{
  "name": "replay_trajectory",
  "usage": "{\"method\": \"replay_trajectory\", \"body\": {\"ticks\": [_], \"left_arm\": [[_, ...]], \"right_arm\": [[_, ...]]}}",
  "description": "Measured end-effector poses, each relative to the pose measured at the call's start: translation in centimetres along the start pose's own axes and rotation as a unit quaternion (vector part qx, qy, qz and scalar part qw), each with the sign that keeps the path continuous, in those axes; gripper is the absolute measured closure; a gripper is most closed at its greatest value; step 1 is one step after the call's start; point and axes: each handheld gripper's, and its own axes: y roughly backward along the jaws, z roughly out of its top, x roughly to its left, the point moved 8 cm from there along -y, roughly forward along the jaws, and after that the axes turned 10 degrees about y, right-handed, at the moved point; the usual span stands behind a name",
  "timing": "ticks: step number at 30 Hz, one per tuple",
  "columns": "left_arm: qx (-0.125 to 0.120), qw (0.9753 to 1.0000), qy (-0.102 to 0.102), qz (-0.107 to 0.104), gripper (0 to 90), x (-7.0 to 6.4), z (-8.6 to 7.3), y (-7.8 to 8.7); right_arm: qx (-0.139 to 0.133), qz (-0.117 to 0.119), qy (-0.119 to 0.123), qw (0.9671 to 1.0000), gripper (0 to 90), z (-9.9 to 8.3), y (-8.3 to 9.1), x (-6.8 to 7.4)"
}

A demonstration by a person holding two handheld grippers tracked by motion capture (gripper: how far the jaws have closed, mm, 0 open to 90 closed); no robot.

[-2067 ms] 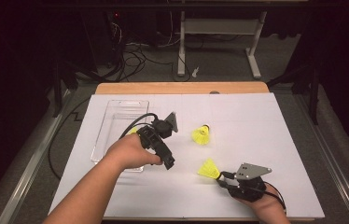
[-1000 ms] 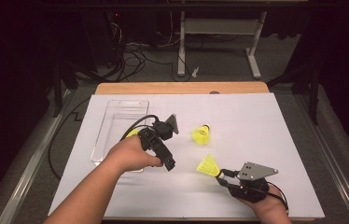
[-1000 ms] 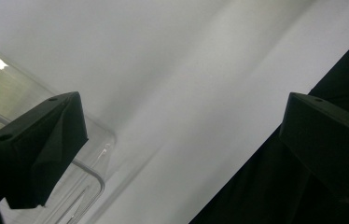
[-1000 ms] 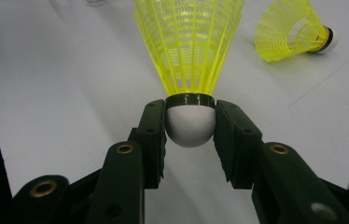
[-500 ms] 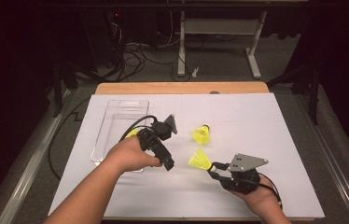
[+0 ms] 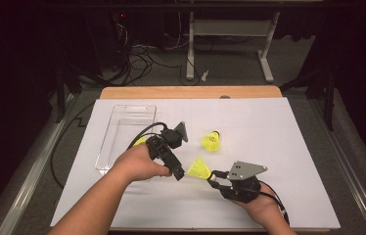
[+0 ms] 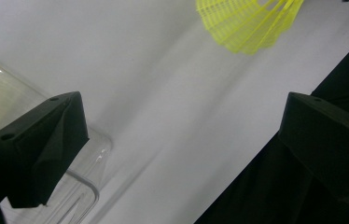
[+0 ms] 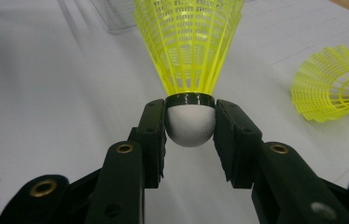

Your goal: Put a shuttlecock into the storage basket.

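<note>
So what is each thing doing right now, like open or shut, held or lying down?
Right gripper: shut on the held shuttlecock's white cork.
Held shuttlecock: gripped, skirt pointing away from the jaws.
Left gripper: open, holding nothing.
Other shuttlecock: lying on its side on the white sheet.
Clear tray: open on top, something yellow inside.

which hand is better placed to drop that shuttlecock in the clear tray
Right: the right gripper already clamps the shuttlecock by its white cork. The left gripper is open and empty beside the tray.
</note>
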Motion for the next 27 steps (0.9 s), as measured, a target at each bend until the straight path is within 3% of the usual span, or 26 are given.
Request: {"method": "replay_trajectory", "body": {"ticks": [17,27], "left_arm": [[0.001,0.9998,-0.016,-0.012,5.6,-1.2,0.4,-0.9],[0.002,0.9992,-0.033,-0.023,17.3,-1.8,0.7,-1.1]], "right_arm": [[-0.010,0.016,0.010,0.9998,66.0,0.7,-0.9,1.3],[-0.009,0.023,0.012,0.9996,66.0,0.8,-1.3,1.7]]}}
